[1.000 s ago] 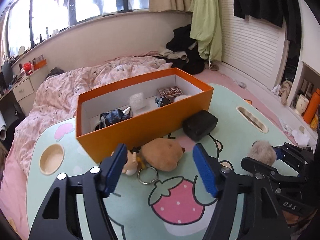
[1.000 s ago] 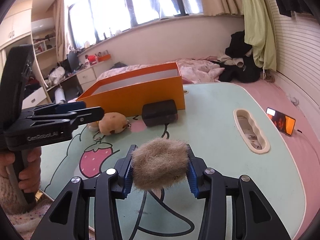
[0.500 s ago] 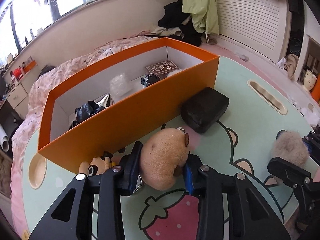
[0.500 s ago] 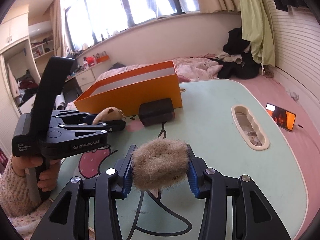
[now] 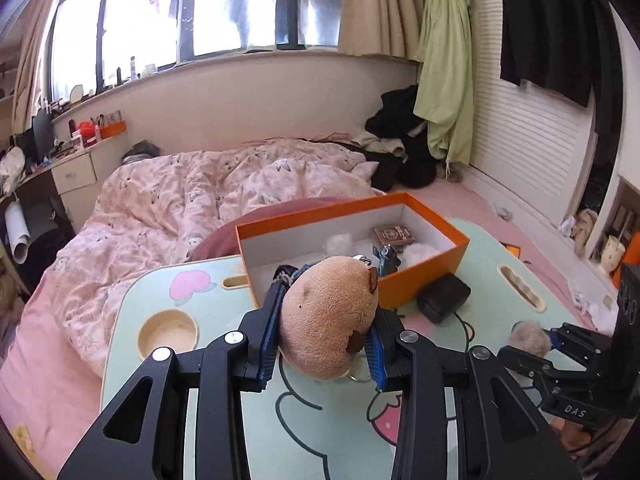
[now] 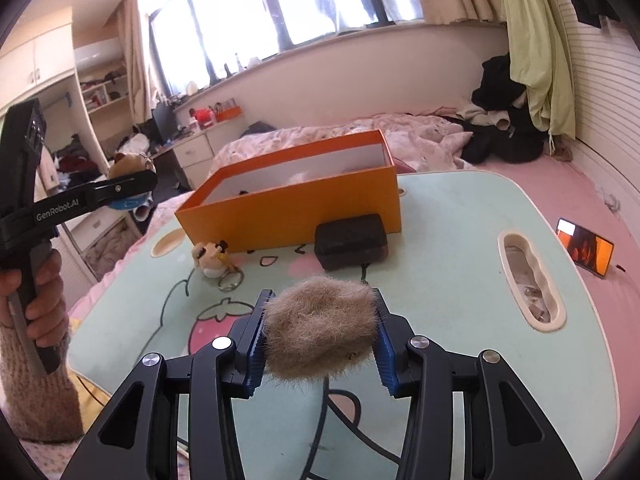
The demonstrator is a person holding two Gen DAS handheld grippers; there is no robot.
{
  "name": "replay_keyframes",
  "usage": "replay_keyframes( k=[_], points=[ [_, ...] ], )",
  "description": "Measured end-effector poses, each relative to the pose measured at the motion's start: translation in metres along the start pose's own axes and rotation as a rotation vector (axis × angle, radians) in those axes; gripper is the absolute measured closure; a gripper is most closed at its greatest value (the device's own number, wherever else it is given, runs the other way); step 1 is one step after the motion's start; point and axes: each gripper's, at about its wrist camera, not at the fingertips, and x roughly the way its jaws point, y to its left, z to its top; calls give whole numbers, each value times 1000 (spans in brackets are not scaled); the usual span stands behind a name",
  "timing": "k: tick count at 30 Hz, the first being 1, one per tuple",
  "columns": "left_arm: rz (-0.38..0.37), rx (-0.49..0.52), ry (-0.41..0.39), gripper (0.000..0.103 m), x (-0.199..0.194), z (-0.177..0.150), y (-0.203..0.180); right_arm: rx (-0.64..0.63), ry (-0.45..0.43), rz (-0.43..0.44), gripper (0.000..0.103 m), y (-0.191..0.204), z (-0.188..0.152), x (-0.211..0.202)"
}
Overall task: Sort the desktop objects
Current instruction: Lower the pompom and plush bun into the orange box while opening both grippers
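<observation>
Left wrist view: your left gripper [image 5: 322,340], fingers pinching the tan plush [image 5: 328,316], has lifted it off the worktop [image 5: 192,360] toward the orange box [image 5: 420,280].

Right wrist view: your right gripper [image 6: 320,340] still pinches the fur ball [image 6: 320,328] above the worktop; a small plush keychain [image 6: 212,260] awaits sorting.

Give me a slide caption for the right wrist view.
Right gripper clamps a furry pompom above the table, orange box ahead.

"GenRobot.AI" on left tongs [image 6: 132,184], "DAS" on right tongs [image 5: 560,338]
</observation>
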Motion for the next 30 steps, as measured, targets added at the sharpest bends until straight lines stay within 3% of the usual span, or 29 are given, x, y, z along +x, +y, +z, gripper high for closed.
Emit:
replay_keyframes(
  k=[5,12,15,18,20,21,23,27,30],
  points=[
    [5,-8,-23,65,-1,27,13,-9,-31,44,59,8,47,3],
    [-30,6,97,65,59,55,4,-16,-5,55,59,14,122,46],
    [12,29,135,64,88,61,-1,-1,35,38,59,13,138,76],
    [55,-1,170,63,116,64,2,-1,71,-24,59,10,145,108],
    [61,-30,202,61,130,62,5,3,89,-71,49,7,144,123],
    [63,-34,219,55,136,59,7,4,94,-88,42,5,144,128],
    [79,-23,247,45,143,53,7,0,93,-117,38,1,145,133],
    [79,-12,234,33,132,45,8,6,58,-122,32,-3,141,118],
    [45,-28,206,31,110,42,10,-13,33,-121,30,-1,136,101]
  ],
)
